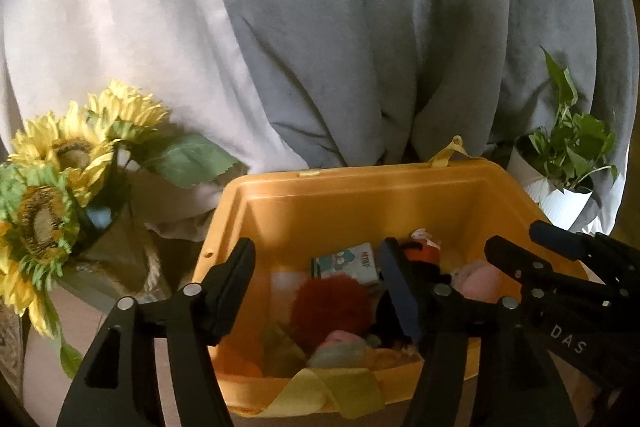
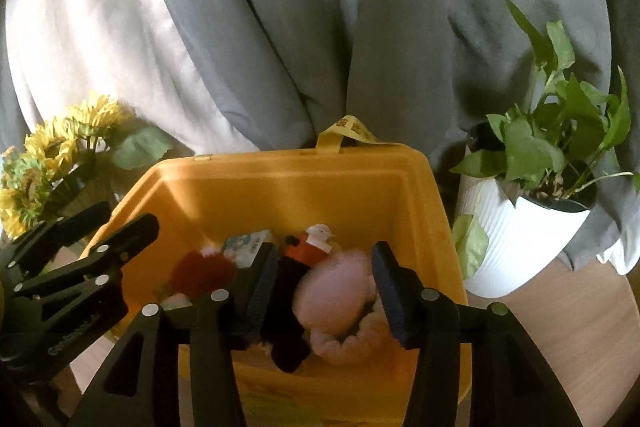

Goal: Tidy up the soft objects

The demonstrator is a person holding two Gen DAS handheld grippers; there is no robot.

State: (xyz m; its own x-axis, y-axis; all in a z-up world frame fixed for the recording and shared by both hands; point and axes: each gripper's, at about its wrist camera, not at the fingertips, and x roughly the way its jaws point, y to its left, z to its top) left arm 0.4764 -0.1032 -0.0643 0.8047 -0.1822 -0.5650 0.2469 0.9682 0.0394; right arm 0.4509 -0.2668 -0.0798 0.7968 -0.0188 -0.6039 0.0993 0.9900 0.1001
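Observation:
An open yellow plastic bin (image 1: 360,195) (image 2: 280,183) holds several soft toys: a red fuzzy ball (image 1: 330,303) (image 2: 202,273), a pink plush (image 1: 482,277) (image 2: 336,291), a black doll with an orange top and white head (image 2: 308,251) (image 1: 420,251), and a small printed box (image 1: 346,263). My left gripper (image 1: 316,287) hangs open over the bin's left half, above the red ball. My right gripper (image 2: 326,287) stands open over the right half, with the pink plush and the black doll lying between its fingers. Each gripper shows in the other's view, the right (image 1: 514,237) and the left (image 2: 128,215).
Grey and white curtains (image 1: 340,27) hang close behind the bin. Artificial sunflowers (image 1: 60,163) (image 2: 44,163) stand to its left. A leafy plant in a white ribbed pot (image 2: 520,235) (image 1: 560,195) stands to its right on the wooden surface (image 2: 580,307). A yellow ribbon (image 1: 332,387) drapes over the bin's near rim.

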